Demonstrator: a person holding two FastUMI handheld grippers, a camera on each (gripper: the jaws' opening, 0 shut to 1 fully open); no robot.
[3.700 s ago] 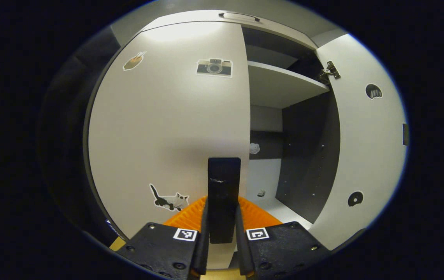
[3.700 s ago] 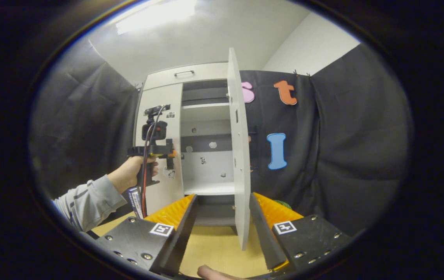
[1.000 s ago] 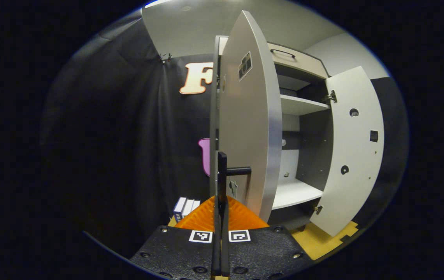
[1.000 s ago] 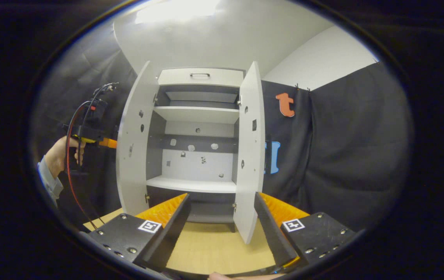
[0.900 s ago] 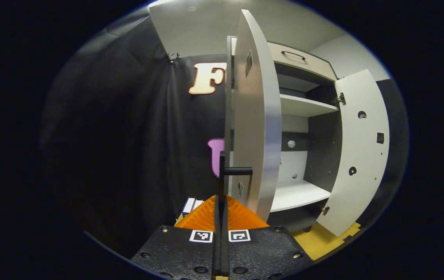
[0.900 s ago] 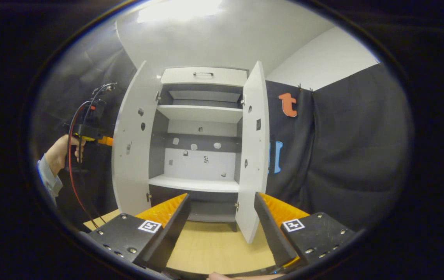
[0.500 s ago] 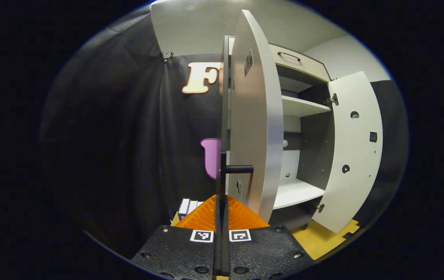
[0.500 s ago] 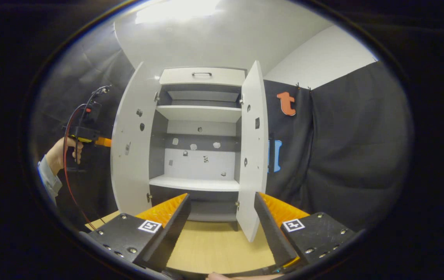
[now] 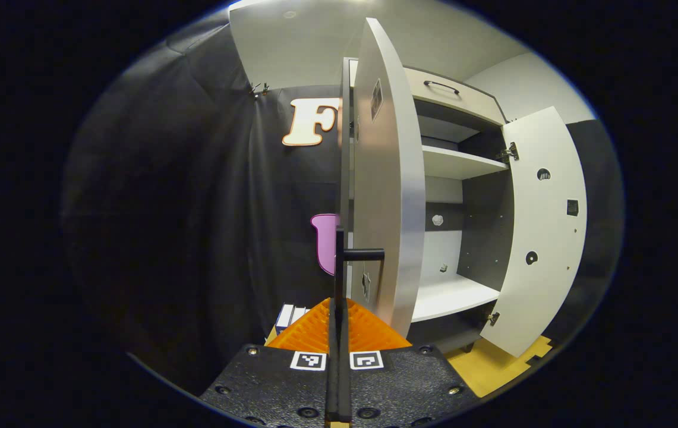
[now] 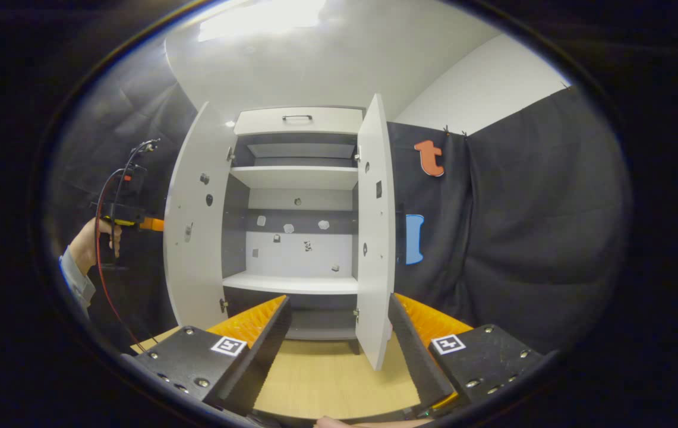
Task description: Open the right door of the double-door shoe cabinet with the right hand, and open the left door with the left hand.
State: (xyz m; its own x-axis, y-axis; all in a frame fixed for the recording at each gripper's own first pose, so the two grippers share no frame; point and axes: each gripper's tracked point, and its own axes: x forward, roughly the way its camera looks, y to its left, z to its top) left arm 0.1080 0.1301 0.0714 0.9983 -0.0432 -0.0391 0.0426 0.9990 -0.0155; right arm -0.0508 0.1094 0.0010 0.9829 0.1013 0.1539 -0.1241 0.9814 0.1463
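The white shoe cabinet (image 10: 297, 175) stands with both doors swung out. In the left gripper view, my left gripper (image 9: 339, 301) is shut on the thin black handle (image 9: 365, 254) of the left door (image 9: 389, 196), which I see nearly edge-on. The right door (image 9: 544, 232) hangs wide open beyond it. In the right gripper view, my right gripper (image 10: 336, 324) is open and holds nothing, well back from the cabinet. The right door (image 10: 374, 238) rises just beyond its fingers. The left gripper (image 10: 128, 211) sits in a hand (image 10: 92, 244) behind the left door (image 10: 193, 226).
Bare shelves (image 10: 291, 284) and small stickers show inside the cabinet, under a top drawer with a handle (image 10: 297, 117). A few small boxes (image 9: 291, 314) stand on the floor left of the cabinet. A wooden floor (image 10: 327, 374) lies in front, with black cloth walls on either side.
Since 3.7 s ago the left door has swung from shut to wide open, with my left gripper on its handle. Over the last second it barely moves. The right gripper stays open.
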